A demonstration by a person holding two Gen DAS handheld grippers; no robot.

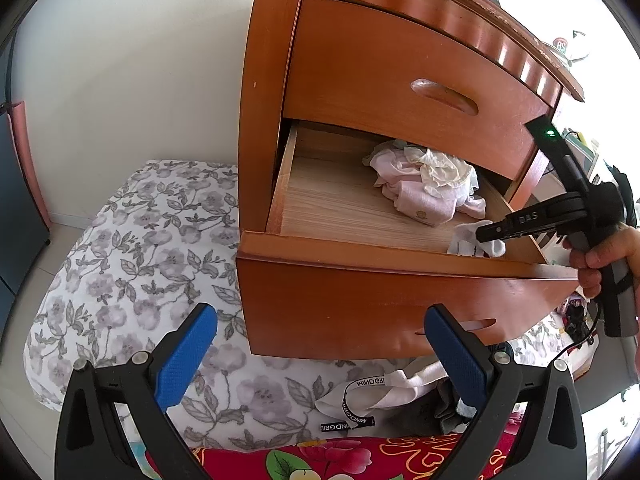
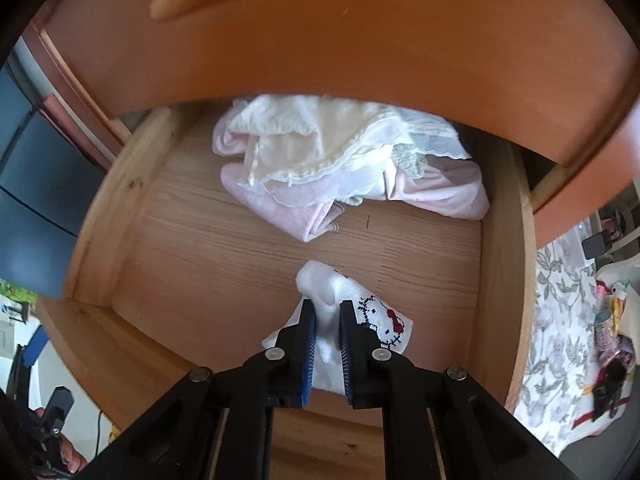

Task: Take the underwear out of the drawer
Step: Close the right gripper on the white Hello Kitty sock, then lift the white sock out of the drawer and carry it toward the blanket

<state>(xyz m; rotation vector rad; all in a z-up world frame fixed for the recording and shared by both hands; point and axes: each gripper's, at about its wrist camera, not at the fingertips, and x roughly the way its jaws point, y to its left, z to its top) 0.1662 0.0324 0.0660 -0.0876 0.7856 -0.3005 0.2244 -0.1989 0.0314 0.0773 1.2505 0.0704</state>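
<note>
R gripper pinches white underwear; L gripper agape; pile part-hidden.

Upper drawer front: blurred in the right wrist view, its handle a smear, and it hides the back of the pile of pale garments below it.
White garment: its near end lies hidden between the right gripper's pads.
Clutter right of the open drawer: too small to identify.
</note>
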